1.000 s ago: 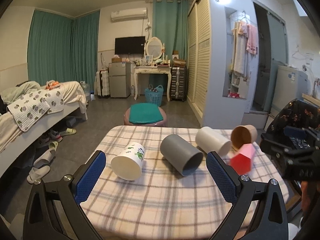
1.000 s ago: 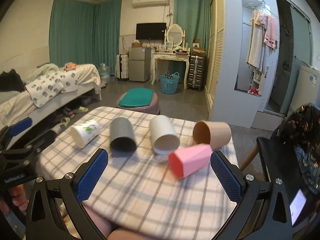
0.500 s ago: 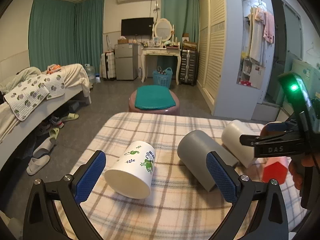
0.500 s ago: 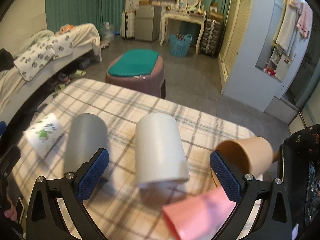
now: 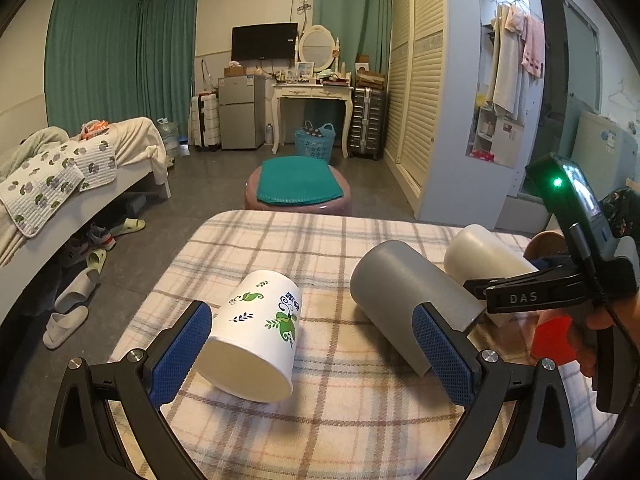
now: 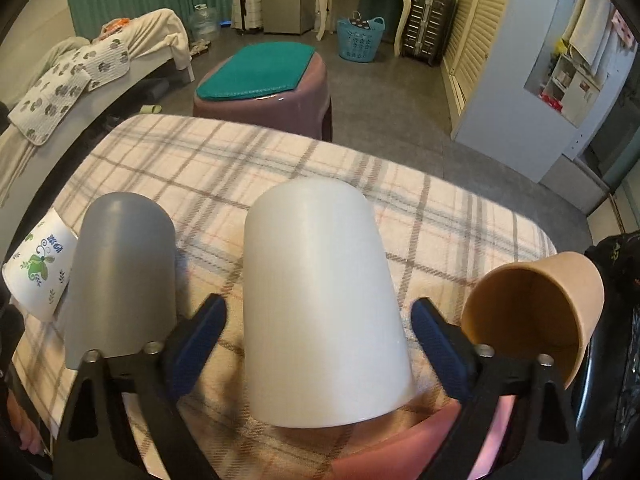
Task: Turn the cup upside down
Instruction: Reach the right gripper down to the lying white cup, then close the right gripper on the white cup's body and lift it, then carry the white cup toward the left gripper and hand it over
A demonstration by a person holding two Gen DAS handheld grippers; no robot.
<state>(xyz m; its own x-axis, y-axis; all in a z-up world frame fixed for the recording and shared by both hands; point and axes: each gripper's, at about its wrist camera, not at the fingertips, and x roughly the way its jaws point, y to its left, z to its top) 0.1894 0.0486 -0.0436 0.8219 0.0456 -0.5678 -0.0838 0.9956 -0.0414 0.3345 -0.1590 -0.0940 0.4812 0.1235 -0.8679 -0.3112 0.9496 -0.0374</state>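
left gripper [image 5: 312,348] low centre, level, spread wide beside patterned cup [image 5: 256,336]; gripping nothing | right gripper [image 6: 318,344] bottom centre, pitched down, agape astride white cup [image 6: 320,300] on its side; pads apart from it

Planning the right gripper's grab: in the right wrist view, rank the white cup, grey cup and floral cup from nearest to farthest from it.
1. White cup: between the open right gripper's fingers.
2. Grey cup: just left of it.
3. Floral cup: far left, at the table edge.
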